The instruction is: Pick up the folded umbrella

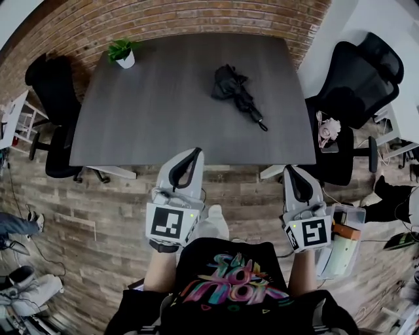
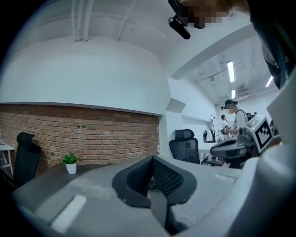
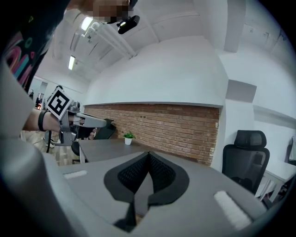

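**Both jaws shut, empty**

Your left gripper (image 1: 195,154) and right gripper (image 1: 289,170): jaws pressed together, nothing held, black mesh pads meeting. The folded umbrella (image 1: 234,88), crumpled black fabric, lies upper right of centre on the matte grey tabletop (image 1: 150,118).

The head camera looked steeply down from above the person, with the table (image 1: 163,111) beyond both pairs of jaws. Each gripper camera sat close behind its own jaws and looked about level along them. The left gripper (image 1: 195,152) view saw the right gripper (image 1: 289,169) right of its jaws. All 3 views shared the potted plant (image 1: 122,52) and the brick wall (image 1: 196,16) beyond the jaws.
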{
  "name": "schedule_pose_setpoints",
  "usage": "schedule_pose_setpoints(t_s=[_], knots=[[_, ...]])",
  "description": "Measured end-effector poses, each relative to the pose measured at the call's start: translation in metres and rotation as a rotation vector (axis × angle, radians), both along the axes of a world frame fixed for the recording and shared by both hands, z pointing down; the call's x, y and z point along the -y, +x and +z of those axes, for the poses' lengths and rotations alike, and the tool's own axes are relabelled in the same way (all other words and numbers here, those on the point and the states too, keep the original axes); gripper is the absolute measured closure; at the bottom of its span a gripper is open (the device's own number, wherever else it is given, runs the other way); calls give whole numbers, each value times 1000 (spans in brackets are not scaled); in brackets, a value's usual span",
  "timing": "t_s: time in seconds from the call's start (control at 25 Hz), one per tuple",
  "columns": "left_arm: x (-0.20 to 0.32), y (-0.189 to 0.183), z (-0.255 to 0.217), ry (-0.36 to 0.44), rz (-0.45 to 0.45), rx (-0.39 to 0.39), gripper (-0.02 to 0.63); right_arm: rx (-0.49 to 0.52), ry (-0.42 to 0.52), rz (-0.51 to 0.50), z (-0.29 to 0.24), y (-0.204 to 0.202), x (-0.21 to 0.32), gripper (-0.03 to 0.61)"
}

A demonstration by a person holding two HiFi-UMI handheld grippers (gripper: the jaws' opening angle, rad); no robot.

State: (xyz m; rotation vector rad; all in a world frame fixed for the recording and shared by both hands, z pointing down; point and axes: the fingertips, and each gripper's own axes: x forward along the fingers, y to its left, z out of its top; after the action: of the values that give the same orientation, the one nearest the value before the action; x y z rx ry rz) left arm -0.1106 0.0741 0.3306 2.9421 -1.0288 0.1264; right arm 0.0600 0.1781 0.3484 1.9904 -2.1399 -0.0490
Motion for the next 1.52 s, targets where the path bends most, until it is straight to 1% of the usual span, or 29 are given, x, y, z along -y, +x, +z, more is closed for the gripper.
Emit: schedule_pose_setpoints(t_s=[0.28, 0.52, 0.76, 0.88, 1.2, 1.4, 1.52], knots=[[44, 4, 6, -19, 35, -14, 612, -10, -22, 31, 3, -3, 37, 580], [65, 7, 16, -2, 67, -5, 612, -6, -41, 48, 8, -6, 53, 580], [85, 20, 31, -50, 69, 16, 612, 9, -87, 44, 20, 2, 72, 580], [101, 29, 36, -57, 56, 16, 612, 23, -108, 39, 29, 12, 88, 580], [157, 64, 37, -91, -8, 19, 612, 30, -106, -22, 31, 51, 157, 580], [193, 95, 26, -43, -31, 24, 612, 26, -78, -74, 21, 83, 200, 580], [208, 112, 19, -37, -51, 25, 612, 17, -63, -104, 14, 99, 221, 580]])
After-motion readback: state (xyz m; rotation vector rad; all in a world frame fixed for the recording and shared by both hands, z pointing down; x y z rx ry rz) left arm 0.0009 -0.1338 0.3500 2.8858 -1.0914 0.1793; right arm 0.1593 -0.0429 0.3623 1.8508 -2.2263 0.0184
